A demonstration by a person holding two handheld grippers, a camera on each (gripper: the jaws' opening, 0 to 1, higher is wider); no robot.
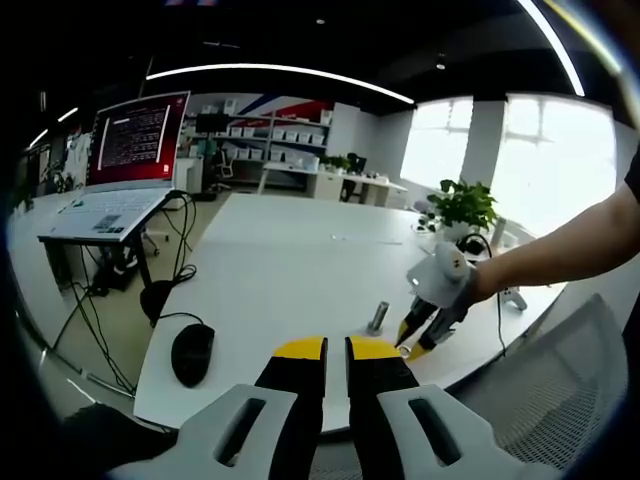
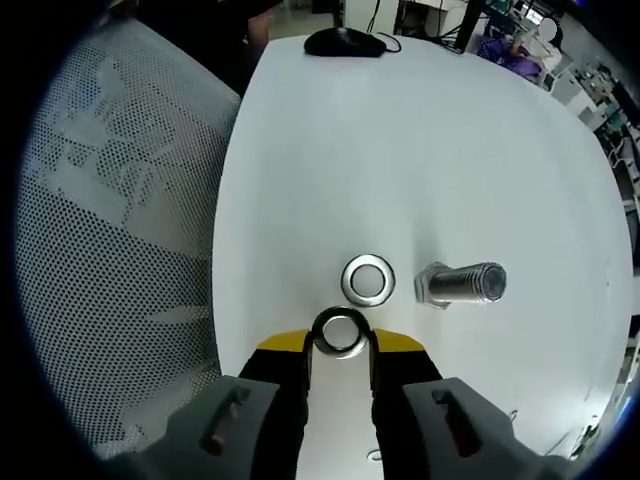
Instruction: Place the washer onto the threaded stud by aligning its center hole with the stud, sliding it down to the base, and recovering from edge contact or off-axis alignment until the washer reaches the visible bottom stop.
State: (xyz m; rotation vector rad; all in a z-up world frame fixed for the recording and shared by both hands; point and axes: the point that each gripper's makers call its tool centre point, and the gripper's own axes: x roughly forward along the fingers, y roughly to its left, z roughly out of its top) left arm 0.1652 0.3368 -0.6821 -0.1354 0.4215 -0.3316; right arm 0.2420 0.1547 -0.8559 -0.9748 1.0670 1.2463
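In the right gripper view, the right gripper [image 2: 340,345] has its yellow-tipped jaws spread about a washer's width, pinching a washer [image 2: 340,332] between the tips at lower centre. The stud [image 2: 462,283] lies up and to the right of the tips, its long axis pointing toward the camera, so the held ring must shift right to centre. A second washer [image 2: 368,279] lies flat on the table [image 2: 400,130], just left of the stud. In the left gripper view, the left gripper [image 1: 335,350] hangs empty, jaws nearly together, well apart from the stud.
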